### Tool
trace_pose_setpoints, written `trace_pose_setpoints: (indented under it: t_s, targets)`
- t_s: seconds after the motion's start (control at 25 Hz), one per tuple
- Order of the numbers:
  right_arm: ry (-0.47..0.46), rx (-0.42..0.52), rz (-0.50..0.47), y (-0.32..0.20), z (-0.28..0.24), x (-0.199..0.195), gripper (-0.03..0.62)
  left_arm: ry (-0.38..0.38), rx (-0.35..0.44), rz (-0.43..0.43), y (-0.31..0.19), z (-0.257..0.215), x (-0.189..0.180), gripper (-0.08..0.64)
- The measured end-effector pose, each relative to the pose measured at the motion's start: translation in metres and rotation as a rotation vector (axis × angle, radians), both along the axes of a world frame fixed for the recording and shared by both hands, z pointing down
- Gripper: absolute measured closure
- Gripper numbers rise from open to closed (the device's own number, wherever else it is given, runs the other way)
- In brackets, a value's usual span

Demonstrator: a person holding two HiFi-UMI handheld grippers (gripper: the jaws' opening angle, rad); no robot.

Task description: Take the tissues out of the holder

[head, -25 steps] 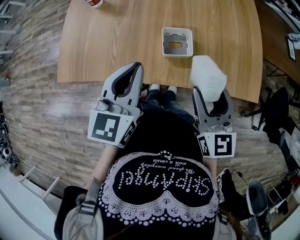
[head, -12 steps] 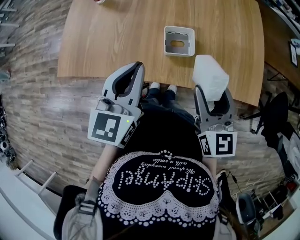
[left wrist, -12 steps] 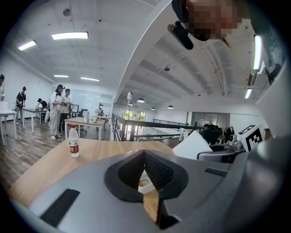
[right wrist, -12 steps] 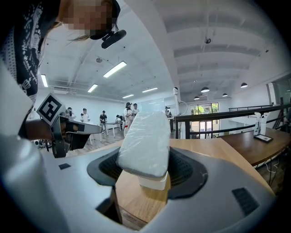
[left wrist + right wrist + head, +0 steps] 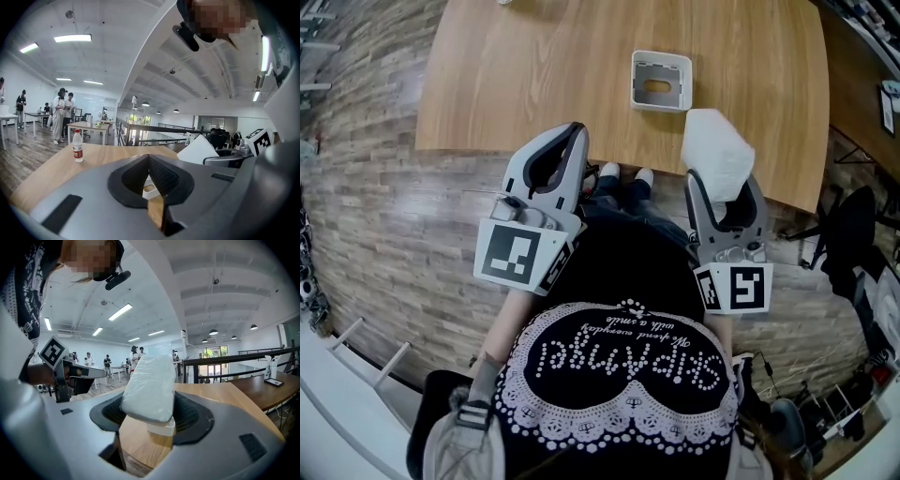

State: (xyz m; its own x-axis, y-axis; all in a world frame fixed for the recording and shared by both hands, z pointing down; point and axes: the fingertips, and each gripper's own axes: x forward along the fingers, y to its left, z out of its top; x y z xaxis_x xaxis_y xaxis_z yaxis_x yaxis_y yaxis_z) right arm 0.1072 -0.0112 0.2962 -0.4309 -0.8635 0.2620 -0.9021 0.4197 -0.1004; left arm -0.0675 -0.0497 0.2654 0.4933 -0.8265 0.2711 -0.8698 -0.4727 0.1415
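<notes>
The white tissue holder [image 5: 661, 82] stands on the wooden table [image 5: 534, 75], its top open and nothing white showing inside. A white plastic-wrapped tissue pack [image 5: 717, 153] is clamped between the jaws of my right gripper [image 5: 722, 185], above the table's near edge and to the near right of the holder. In the right gripper view the pack [image 5: 150, 387] fills the gap of the right gripper [image 5: 152, 414], with the holder [image 5: 161, 427] beyond it. My left gripper [image 5: 574, 136] hangs at the table's near edge, shut and empty, its tips touching. Past the shut left gripper [image 5: 149, 160], the pack [image 5: 199, 150] shows at right.
A water bottle [image 5: 78, 146] with a red label stands at the table's far left. A darker table [image 5: 862, 84] stands to the right. The floor is wood plank. People stand by distant tables [image 5: 61, 115].
Only the head view shifted slightly. Both grippers and the tissue pack have kept their places.
</notes>
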Motion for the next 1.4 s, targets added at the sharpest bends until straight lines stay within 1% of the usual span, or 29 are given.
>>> trace_pose_setpoints:
  t_s: [0.56,1.04,1.4]
  targets:
    - [0.013,0.010,-0.006,0.0001,-0.0031,-0.0044,0.308,0.009,0.012,0.010,-0.0001,-0.0040,0.0000,0.554]
    - [0.020,-0.005,-0.021,-0.0051,0.0016,-0.0093,0.308,0.007,0.004,0.009,-0.0049,-0.0012,-0.0023,0.554]
    - [0.023,-0.008,-0.013,-0.0091,0.0019,-0.0085,0.308,0.008,0.004,0.017,-0.0098,-0.0015,-0.0006,0.554]
